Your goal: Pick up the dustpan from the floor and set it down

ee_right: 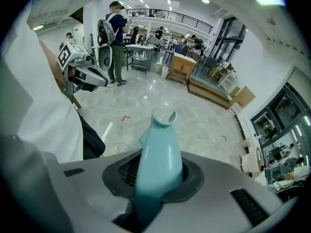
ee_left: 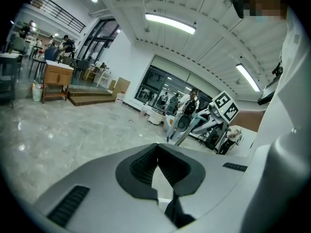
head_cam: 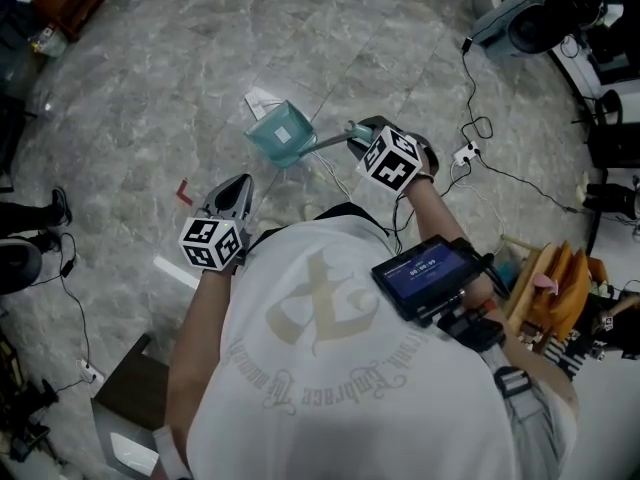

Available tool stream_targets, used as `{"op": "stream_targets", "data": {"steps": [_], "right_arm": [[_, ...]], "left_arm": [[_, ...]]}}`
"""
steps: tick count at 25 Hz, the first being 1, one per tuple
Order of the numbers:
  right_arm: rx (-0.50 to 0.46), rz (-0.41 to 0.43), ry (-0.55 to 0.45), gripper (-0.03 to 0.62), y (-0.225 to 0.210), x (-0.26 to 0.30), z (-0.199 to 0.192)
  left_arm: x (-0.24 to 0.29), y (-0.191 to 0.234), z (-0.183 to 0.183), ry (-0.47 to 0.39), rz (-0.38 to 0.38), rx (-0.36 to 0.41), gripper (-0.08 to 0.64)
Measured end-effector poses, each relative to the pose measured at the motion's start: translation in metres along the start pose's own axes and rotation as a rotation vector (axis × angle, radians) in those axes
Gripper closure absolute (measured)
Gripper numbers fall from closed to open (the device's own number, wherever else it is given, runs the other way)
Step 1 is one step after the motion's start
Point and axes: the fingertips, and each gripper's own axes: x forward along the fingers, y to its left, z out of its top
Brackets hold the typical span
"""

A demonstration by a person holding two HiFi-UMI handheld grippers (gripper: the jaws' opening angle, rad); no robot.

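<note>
- Up close, the right gripper [ee_right: 158,163] is clenched on the pale teal handle [ee_right: 160,144] of the dustpan [head_cam: 282,135]. The handle fills the gap between the dark pads and runs out ahead of them.
- The left gripper [ee_left: 156,147] holds nothing; its ribbed pads meet at the tips. In the head view it sits lower left of the right one, well apart from the dustpan.
- Both are carried by a person in a white T-shirt [head_cam: 330,368], who has a small lit screen [head_cam: 428,273] strapped by the right forearm.
- The dustpan's boxy pan is out in front of the person, mouth turned up, and joined by a thin stem to the gripped handle. Whether its lower edge touches the floor cannot be told.
- The floor [head_cam: 150,88] is polished grey marbled stone in big tiles and glossy enough to catch the lights.
- On it lie a white scrap [head_cam: 262,98] just beside the pan, a small red tape mark [head_cam: 184,192] near the left gripper, and a white strip [head_cam: 175,271].
- To the right, black cables [head_cam: 510,176] snake across the floor from a white plug block [head_cam: 466,153].
- Farther off the room opens into a wide hall — white panelled ceiling with long strip lights [ee_left: 170,23] and a dark glass front [ee_left: 165,89].
- A low wooden platform [ee_left: 90,97] and a wooden cabinet [ee_left: 57,74] stand at the left of the left gripper view.
- In the right gripper view a person with a backpack [ee_right: 112,38] stands by tables, a railed mezzanine [ee_right: 170,14] runs behind, and a cardboard box [ee_right: 243,97] sits against the wall.
</note>
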Motion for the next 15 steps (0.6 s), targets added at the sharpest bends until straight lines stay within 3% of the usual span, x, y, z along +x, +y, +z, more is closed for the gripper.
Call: {"op": "stream_targets", "data": {"steps": [8,15], "right_arm": [[0.022,0.003,-0.001,0.497,0.024,0.007,0.002],[0.103,0.001,0.001,0.495,0.027,0.013,-0.006]], "left_arm": [[-0.019,-0.002,-0.025,0.027,0.001,-0.033,0.548],[-0.016,-0.002,-0.034,0.062,-0.021,-0.048,0.548]]}}
